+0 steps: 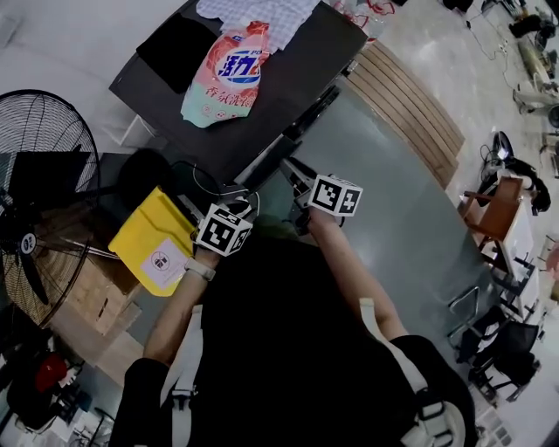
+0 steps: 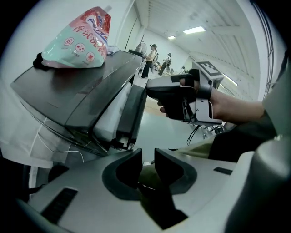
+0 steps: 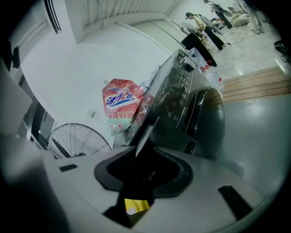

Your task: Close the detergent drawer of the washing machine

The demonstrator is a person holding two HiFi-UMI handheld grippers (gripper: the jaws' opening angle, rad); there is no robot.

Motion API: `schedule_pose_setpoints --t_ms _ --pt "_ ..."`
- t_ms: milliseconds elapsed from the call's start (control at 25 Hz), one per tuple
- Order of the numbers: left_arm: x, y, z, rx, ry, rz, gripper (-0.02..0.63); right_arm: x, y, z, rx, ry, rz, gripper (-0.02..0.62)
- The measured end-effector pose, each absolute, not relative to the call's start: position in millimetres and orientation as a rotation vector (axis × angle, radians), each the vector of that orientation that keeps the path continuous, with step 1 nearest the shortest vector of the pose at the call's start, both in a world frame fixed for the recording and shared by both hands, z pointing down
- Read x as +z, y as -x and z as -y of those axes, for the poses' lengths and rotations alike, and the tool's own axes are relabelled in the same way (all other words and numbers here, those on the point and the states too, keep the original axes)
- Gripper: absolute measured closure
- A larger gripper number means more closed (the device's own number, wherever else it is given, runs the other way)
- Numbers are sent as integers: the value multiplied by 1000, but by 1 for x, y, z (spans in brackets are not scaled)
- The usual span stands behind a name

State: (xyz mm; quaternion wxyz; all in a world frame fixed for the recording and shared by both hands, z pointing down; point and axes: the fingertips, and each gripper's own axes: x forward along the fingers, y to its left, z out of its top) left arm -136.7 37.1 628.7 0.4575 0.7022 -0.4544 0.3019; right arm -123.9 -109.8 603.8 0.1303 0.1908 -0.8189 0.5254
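I see the washing machine's (image 1: 288, 79) flat dark top in the upper middle of the head view, serving as the surface here. A pink and green detergent pouch (image 1: 229, 77) lies flat on it, its upper end touching a pale checked cloth (image 1: 262, 13) at the top edge of the frame. A black item (image 1: 179, 48) sits just to the pouch's left. The grey floor (image 1: 384, 201) runs down the right, with wooden slats (image 1: 415, 109) at the upper right. At the left a standing fan (image 1: 39, 201), a yellow bag (image 1: 162, 240) and a cardboard box (image 1: 96, 297) rest on it.
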Motion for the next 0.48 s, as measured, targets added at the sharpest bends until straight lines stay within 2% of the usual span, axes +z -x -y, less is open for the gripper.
schedule_pose_setpoints --t_ms 320,480 --pt "634 109 -18 633 -1723 1151 552 605 116 117 1306 -491 2398 466" --pt "634 98 -3 588 -1741 1182 572 613 106 123 1153 -487 2393 491"
